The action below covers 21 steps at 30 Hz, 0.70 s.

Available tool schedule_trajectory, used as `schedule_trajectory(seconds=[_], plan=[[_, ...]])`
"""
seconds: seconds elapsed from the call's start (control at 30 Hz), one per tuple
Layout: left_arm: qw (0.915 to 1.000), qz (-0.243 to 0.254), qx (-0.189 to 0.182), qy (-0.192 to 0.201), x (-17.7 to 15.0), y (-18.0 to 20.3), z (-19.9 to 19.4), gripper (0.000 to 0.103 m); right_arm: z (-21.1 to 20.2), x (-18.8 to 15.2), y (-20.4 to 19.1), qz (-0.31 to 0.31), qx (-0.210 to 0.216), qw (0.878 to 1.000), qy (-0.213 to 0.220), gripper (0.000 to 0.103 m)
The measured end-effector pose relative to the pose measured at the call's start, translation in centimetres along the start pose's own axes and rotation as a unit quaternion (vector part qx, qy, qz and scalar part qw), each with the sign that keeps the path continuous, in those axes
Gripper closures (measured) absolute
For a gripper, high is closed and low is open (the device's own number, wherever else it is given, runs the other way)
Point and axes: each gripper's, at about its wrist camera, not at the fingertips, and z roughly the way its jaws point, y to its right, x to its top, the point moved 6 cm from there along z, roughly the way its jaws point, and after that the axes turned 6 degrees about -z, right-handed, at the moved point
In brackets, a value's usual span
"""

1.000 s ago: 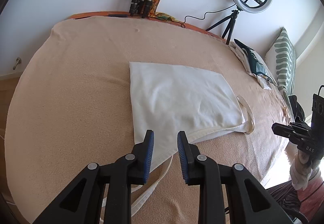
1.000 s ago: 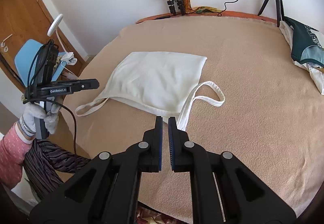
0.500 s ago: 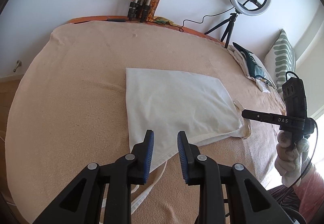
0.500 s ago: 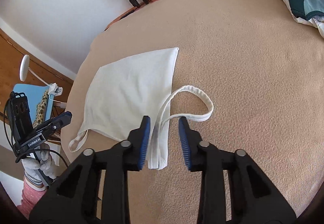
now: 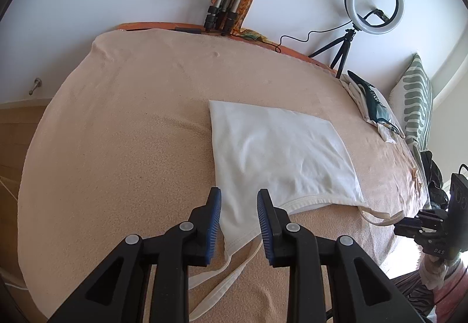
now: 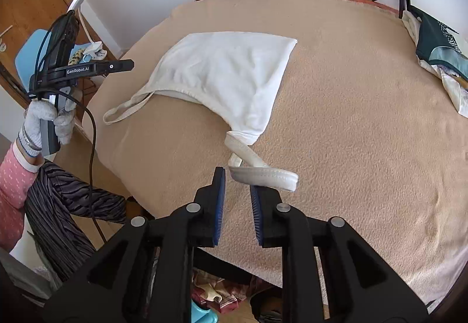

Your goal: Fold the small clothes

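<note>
In the left wrist view, the left gripper (image 5: 239,207) is hanging with its blue-padded jaws spread over the near corner of the white strappy cotton top (image 5: 278,153), pinching nothing; the top is lying flat at centre frame on the peach fleece blanket (image 5: 117,147), with wide bare blanket stretching to the left edge. In the right wrist view, the right gripper (image 6: 237,185) is sitting at lower centre, jaws having just been opening, parted and empty, the twisted white shoulder strap (image 6: 263,174) lying just past the tips; bare blanket is filling the right side.
</note>
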Motion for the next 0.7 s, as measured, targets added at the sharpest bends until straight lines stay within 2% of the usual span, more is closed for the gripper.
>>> schedule_trajectory(seconds=[0.1, 0.2, 0.23, 0.33, 0.47, 0.57, 0.7], plan=[[0.9999, -0.014, -0.003, -0.002, 0.3, -0.5, 0.2, 0.075, -1.6, -0.7, 0.6, 0.016, 0.009, 1.0, 0.01, 0.082], [0.9993, -0.034, -0.013, -0.011, 0.6, -0.8, 0.9, 0.069, -2.6, 0.7, 2.3, 0.059, 0.011, 0.997, 0.044, 0.056], [0.9985, -0.046, -0.024, -0.016, 0.8, -1.0, 1.2, 0.068, -2.5, 1.5, 3.0, 0.073, 0.012, 0.996, 0.056, 0.052], [0.9948, -0.086, -0.044, -0.032, 1.1, -1.7, 2.2, 0.068, -1.0, 3.5, 5.1, 0.12, 0.024, 0.989, 0.08, 0.052], [0.9878, -0.131, -0.07, -0.045, 1.7, -2.8, 3.2, 0.066, 2.5, 5.1, 7.5, 0.195, 0.066, 0.975, 0.084, 0.052], [0.9825, -0.157, -0.083, -0.057, 1.8, -3.5, 4.0, 0.065, 4.9, 5.6, 8.6, 0.219, 0.071, 0.97, 0.075, 0.052], [0.9776, -0.174, -0.093, -0.074, 1.8, -3.8, 5.3, 0.065, 6.8, 6.3, 9.1, 0.241, 0.098, 0.963, 0.064, 0.052]])
